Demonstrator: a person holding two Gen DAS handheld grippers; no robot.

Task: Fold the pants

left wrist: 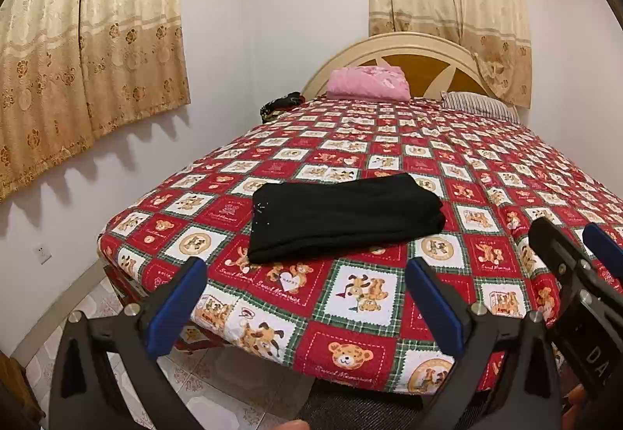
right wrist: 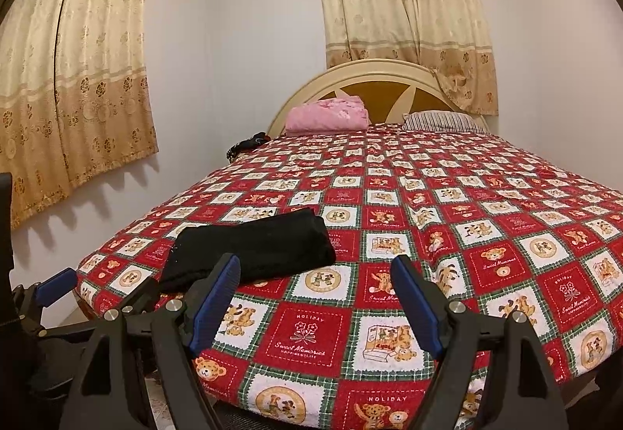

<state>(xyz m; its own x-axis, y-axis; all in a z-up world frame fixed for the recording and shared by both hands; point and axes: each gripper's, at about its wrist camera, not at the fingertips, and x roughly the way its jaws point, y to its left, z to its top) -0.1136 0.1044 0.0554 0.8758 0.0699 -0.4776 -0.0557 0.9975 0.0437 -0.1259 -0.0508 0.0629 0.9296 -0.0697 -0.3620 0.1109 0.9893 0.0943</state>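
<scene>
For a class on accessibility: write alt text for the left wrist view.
Folded black pants lie on a red teddy-bear bedspread, beyond the open, empty left tongs. A pink bundle sits by the headboard.

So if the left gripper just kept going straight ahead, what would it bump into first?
Probably the bedspread. The left gripper tilts downward with its jaws open and empty, so it would likely touch the quilt just short of the folded black pants. Depth is hard to judge here, so it might brush their near edge.
</scene>
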